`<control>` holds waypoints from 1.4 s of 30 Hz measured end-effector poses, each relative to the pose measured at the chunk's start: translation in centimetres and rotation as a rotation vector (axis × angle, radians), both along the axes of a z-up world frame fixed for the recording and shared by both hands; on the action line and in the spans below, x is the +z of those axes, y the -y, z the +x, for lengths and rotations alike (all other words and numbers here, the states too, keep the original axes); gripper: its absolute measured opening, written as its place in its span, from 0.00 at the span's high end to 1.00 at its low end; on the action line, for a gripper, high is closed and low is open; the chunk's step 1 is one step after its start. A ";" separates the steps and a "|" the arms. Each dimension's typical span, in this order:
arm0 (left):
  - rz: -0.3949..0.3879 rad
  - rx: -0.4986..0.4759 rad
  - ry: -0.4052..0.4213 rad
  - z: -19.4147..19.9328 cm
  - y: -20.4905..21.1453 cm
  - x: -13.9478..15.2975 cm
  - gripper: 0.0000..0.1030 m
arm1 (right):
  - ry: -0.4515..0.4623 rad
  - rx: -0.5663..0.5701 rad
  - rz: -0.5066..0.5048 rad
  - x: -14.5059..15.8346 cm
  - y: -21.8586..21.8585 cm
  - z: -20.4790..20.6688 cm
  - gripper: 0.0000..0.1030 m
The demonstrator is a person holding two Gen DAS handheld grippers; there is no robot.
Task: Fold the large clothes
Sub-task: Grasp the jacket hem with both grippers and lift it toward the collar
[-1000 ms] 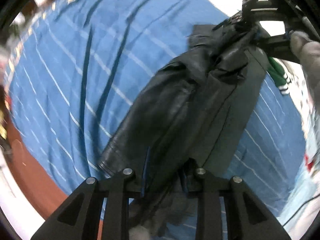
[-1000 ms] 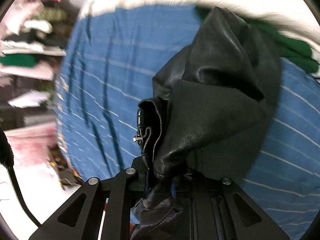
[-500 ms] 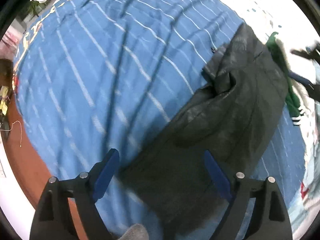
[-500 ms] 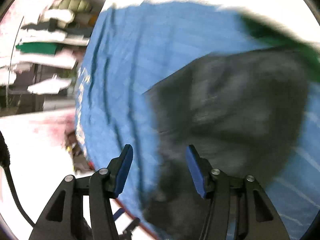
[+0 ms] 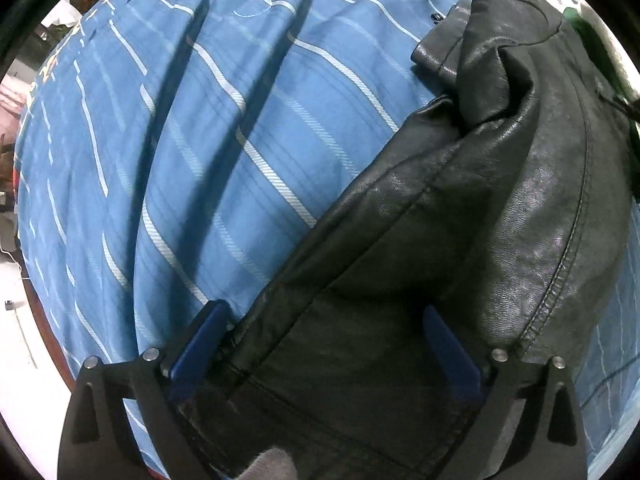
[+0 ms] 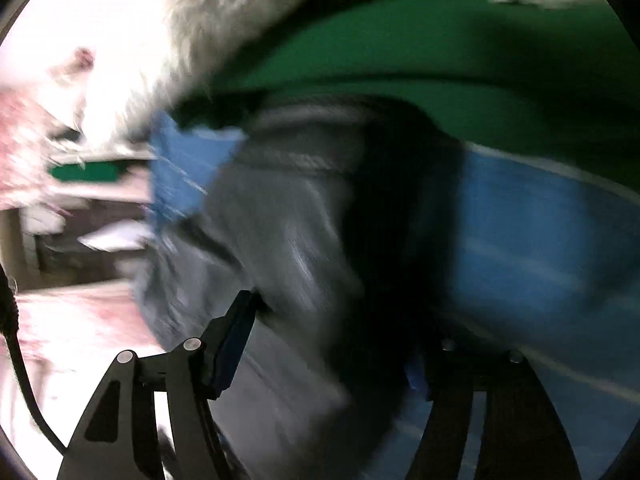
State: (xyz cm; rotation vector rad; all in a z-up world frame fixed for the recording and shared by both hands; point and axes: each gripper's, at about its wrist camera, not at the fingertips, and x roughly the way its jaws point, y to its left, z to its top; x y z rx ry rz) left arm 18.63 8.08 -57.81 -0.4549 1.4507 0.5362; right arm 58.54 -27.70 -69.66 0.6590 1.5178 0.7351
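Observation:
A black leather jacket (image 5: 460,216) lies bunched on the blue striped bedspread (image 5: 224,128). My left gripper (image 5: 324,332) is open, low over the jacket's hem, with a blue pad on either side of the leather. In the blurred right wrist view the jacket (image 6: 296,264) fills the middle. My right gripper (image 6: 332,340) is open, its jaws wide apart with the jacket between them. Whether either gripper touches the leather I cannot tell.
A green garment (image 6: 420,52) and a white fluffy item (image 6: 248,4) lie just beyond the jacket. The bedspread (image 6: 540,240) runs off to the right. Shelves with folded clothes (image 6: 80,184) stand past the bed's left edge. The floor (image 5: 16,320) shows at lower left.
Both grippers held the jacket a second ago, then opened and let it drop onto the bed. Both have since moved down close over it.

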 end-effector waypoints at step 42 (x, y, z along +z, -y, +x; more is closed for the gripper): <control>0.215 -0.111 0.056 -1.3 3.9 7.7 0.01 | -0.131 -0.163 -0.326 4.9 7.2 -23.4 0.86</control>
